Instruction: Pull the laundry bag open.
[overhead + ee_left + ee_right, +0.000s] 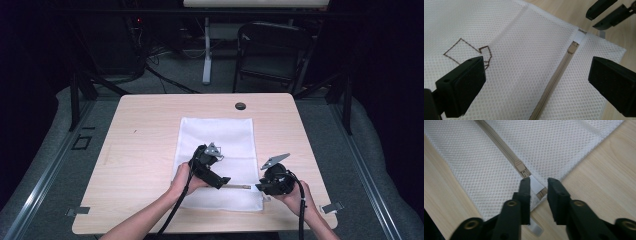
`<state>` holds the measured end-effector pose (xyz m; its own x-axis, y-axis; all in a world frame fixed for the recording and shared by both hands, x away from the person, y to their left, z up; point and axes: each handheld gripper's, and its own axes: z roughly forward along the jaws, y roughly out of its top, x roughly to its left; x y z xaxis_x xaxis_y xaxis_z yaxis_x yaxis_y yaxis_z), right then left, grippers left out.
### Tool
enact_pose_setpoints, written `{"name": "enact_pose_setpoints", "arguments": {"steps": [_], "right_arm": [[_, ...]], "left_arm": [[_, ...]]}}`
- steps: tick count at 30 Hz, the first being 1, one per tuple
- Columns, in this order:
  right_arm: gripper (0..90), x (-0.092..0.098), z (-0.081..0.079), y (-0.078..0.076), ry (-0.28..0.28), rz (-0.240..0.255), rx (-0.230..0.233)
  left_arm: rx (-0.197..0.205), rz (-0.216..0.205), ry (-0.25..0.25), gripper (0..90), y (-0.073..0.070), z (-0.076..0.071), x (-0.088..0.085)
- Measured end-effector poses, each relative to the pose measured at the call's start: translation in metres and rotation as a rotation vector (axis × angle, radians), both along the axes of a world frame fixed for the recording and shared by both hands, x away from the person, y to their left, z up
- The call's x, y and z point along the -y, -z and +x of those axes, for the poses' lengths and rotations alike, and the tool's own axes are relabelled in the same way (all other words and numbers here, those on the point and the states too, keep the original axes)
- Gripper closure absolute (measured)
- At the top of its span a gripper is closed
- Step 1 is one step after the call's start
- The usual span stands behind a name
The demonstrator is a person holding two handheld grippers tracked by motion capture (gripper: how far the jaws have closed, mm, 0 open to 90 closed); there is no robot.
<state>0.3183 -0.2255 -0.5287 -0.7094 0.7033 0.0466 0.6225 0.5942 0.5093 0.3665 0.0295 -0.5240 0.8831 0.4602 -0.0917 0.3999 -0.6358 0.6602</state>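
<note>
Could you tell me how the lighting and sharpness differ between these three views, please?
High view: table brightly lit, surroundings nearly black, mesh bag almost blown out. Left gripper view: mesh sharp, near jaws soft. Right gripper view: zipper crisp, jaw bases slightly blurred.

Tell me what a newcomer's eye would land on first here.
A white mesh bag lies flat mid-table, with a tan zipper near its close edge. The right gripper straddles the bag's corner beside the zipper's end, and the left gripper hovers wide open above the zipper.
</note>
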Motion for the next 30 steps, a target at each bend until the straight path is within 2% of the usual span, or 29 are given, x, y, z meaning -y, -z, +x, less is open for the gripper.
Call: {"name": "enact_pose_setpoints", "arguments": {"steps": [2,4,6,8,12,14,15,17,18,22,23,24,26,27,28,30], "right_arm": [[82.8,-0.001,0.001,0.002,-0.007,0.016,-0.003],[86.3,-0.004,0.002,0.006,-0.009,0.023,-0.01],[88.3,-0.006,0.003,0.008,-0.021,0.001,-0.013],[89.1,-0.009,0.003,0.009,-0.022,-0.008,-0.014],[90.0,-0.01,0.005,0.014,-0.009,0.008,-0.014],[90.0,-0.01,0.007,0.017,-0.011,-0.01,-0.025],[90.0,-0.009,0.008,0.018,-0.006,-0.012,-0.026],[90.0,-0.008,0.008,0.019,0.004,-0.01,-0.032],[90.0,-0.009,0.009,0.02,0.004,-0.002,-0.033],[90.0,-0.009,0.009,0.02,0.0,-0.01,-0.028],[90.0,-0.009,0.009,0.02,0.001,-0.008,-0.026],[90.0,-0.009,0.009,0.021,0.001,-0.009,-0.027],[90.0,-0.009,0.009,0.022,-0.002,-0.004,-0.043],[90.0,-0.009,0.01,0.023,-0.003,-0.01,-0.048],[90.0,-0.009,0.01,0.025,-0.003,-0.01,-0.048],[90.0,-0.009,0.01,0.025,-0.003,-0.015,-0.055]], "left_arm": [[-0.017,-0.024,0.054,4.5,0.004,0.0,0.003],[-0.007,-0.02,0.073,6.8,0.009,0.0,0.006],[-0.02,-0.024,0.097,9.6,0.014,0.0,0.008],[-0.017,-0.01,0.105,11.1,0.016,-0.001,0.011],[-0.01,-0.007,0.122,13.4,0.018,-0.001,0.017],[0.0,0.007,0.12,14.8,0.019,-0.002,0.02],[-0.012,-0.006,0.13,15.1,0.02,-0.002,0.021],[-0.018,-0.005,0.154,16.8,0.022,-0.001,0.024],[-0.026,-0.008,0.175,19.8,0.023,-0.001,0.026],[-0.021,0.01,0.202,27.6,0.027,-0.002,0.034],[-0.029,-0.006,0.211,29.3,0.029,-0.001,0.036],[-0.031,0.003,0.221,30.7,0.029,-0.001,0.037],[-0.025,-0.006,0.235,36.7,0.032,-0.002,0.042],[-0.028,0.002,0.244,38.6,0.033,-0.002,0.044],[-0.016,0.022,0.231,40.7,0.034,-0.003,0.046],[-0.018,0.043,0.226,44.9,0.037,-0.003,0.05]]}}
